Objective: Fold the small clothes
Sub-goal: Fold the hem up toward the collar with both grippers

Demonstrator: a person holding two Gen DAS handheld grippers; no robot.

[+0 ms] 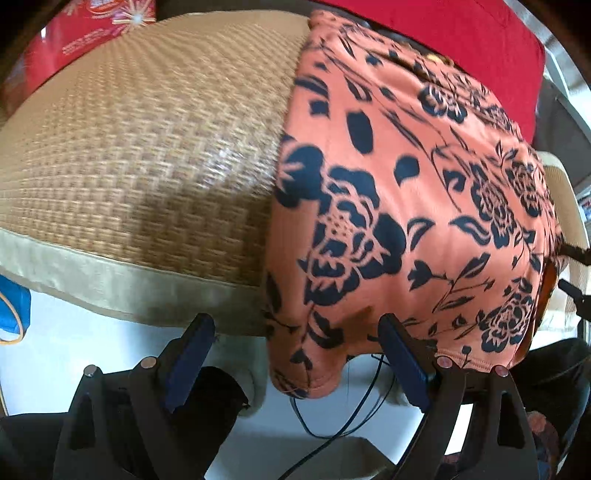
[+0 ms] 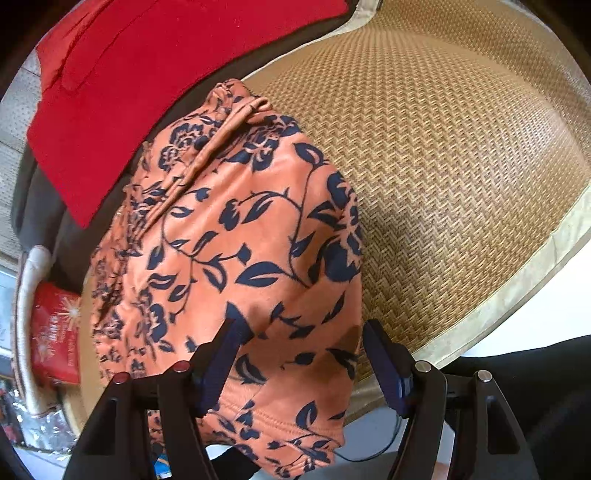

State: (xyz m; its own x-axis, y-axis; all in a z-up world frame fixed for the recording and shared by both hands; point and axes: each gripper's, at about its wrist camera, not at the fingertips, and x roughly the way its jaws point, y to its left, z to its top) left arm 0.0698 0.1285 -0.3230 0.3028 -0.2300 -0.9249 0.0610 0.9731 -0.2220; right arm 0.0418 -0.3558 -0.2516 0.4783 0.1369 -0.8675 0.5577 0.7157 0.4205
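An orange garment with a dark blue flower print (image 1: 406,184) lies flat on a woven straw mat (image 1: 147,147). Its hem hangs over the mat's near edge. My left gripper (image 1: 295,332) stands open above the garment's near left corner; the right finger (image 1: 399,343) is over the hem, the left one over the mat's beige border. In the right wrist view the same garment (image 2: 240,240) fills the middle, its gathered waistband at the far end. My right gripper (image 2: 303,332) is open and straddles the near part of the cloth without pinching it.
A red cloth (image 1: 461,44) (image 2: 129,92) lies behind the garment. A red printed box (image 1: 92,33) (image 2: 55,332) stands at the mat's far side. Dark cables (image 1: 332,424) hang below the near edge over a white floor. The woven mat (image 2: 461,166) beside the garment is bare.
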